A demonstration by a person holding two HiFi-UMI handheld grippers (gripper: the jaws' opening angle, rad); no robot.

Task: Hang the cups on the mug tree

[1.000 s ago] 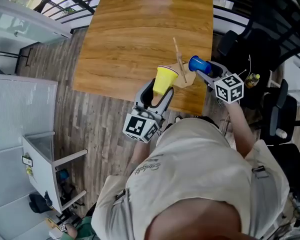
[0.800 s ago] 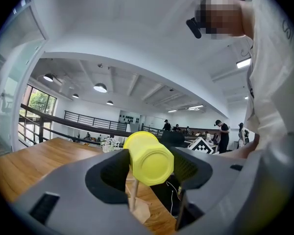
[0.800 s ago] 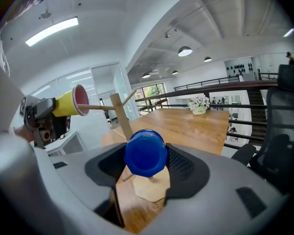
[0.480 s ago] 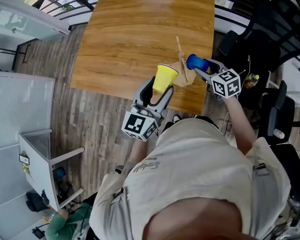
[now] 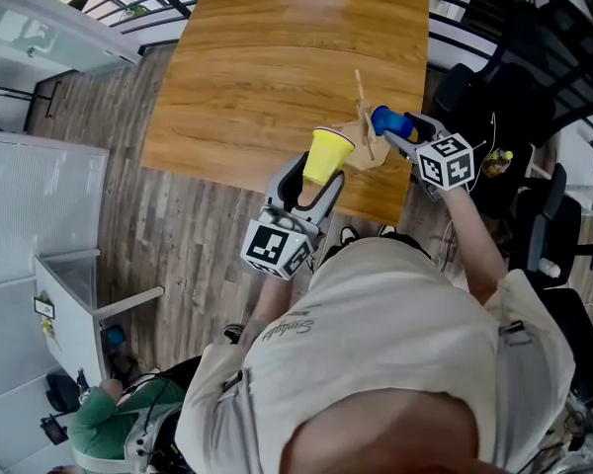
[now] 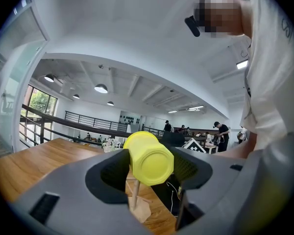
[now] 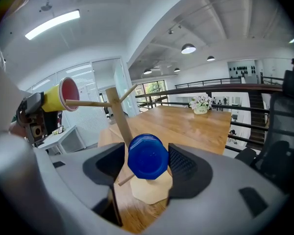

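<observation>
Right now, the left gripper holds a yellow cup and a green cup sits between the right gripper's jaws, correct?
No: the right gripper has a blue cup between its jaws, not a green one, as the right gripper view shows; those jaws have just been opening. The left gripper does hold a yellow cup.

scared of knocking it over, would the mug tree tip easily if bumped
Likely tippy: the mug tree has a tall thin stem on a small base. Probably light too, being slim wood.
</observation>
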